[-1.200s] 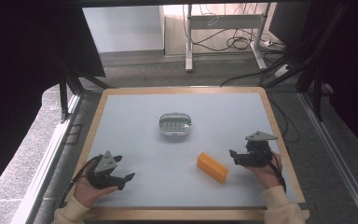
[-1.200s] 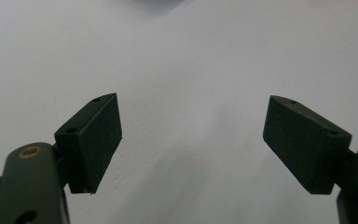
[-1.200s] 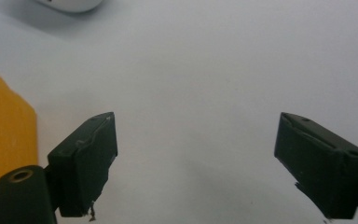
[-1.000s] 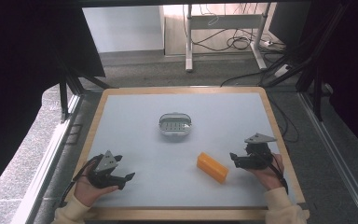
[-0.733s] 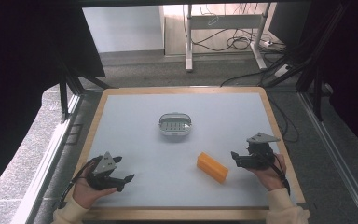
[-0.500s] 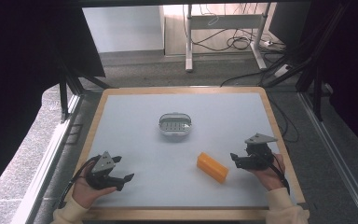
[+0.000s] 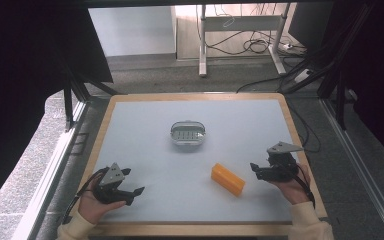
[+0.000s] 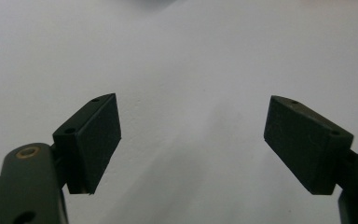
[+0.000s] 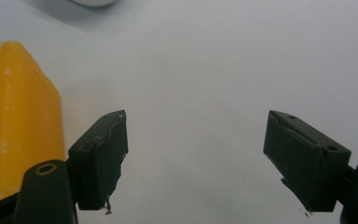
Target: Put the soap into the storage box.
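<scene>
Block [image 7: 227, 179] orange, flat, long axis diagonal, far-left to near-right; both grippers' fingers apart, empty.

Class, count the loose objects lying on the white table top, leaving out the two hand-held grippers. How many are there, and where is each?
2. A clear oval dish sits near the middle of the table; an orange block lies nearer the right gripper. Nothing seems hidden.

Looking like some kind of lab or test rig: a wood-framed table [image 7: 195, 97] is sitting inside black curtains [image 7: 30, 75], metal frame rails [image 7: 55, 165] are running along both sides, and loose cables [image 7: 252, 45] are lying on the far floor.
</scene>
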Demonstrator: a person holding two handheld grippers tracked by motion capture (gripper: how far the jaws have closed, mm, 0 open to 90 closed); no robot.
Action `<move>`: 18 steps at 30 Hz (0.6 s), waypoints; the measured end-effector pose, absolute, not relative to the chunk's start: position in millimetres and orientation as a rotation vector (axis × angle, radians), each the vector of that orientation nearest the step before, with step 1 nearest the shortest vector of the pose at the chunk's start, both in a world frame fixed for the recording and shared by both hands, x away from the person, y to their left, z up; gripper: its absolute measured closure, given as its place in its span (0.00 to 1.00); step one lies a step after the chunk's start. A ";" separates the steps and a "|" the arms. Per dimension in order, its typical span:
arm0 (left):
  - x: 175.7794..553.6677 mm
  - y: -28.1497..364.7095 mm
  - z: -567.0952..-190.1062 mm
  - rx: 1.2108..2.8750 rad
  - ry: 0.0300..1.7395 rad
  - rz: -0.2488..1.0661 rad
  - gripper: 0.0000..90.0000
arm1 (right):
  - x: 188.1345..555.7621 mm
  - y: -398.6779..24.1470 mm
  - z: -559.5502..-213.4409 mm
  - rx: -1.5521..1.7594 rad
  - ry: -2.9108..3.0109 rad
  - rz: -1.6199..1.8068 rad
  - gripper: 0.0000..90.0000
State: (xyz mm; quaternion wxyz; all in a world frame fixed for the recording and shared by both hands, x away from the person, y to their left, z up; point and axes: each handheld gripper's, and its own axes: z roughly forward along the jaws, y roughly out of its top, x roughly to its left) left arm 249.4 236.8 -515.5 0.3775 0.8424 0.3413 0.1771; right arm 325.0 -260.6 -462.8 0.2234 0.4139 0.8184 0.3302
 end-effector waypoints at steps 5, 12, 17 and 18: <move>250.4 235.6 -516.9 2.164 0.873 0.454 0.21 | 322.6 -257.6 -457.0 1.108 2.275 0.921 0.25; 250.1 235.3 -517.0 2.164 0.870 0.455 0.21 | 317.4 -249.1 -448.5 1.059 2.304 0.919 0.26; 250.3 234.9 -517.5 2.168 0.872 0.453 0.21 | 315.3 -246.5 -445.0 1.043 2.316 0.922 0.27; 250.6 234.5 -518.1 2.171 0.872 0.455 0.21 | 314.3 -244.9 -443.5 1.037 2.324 0.923 0.27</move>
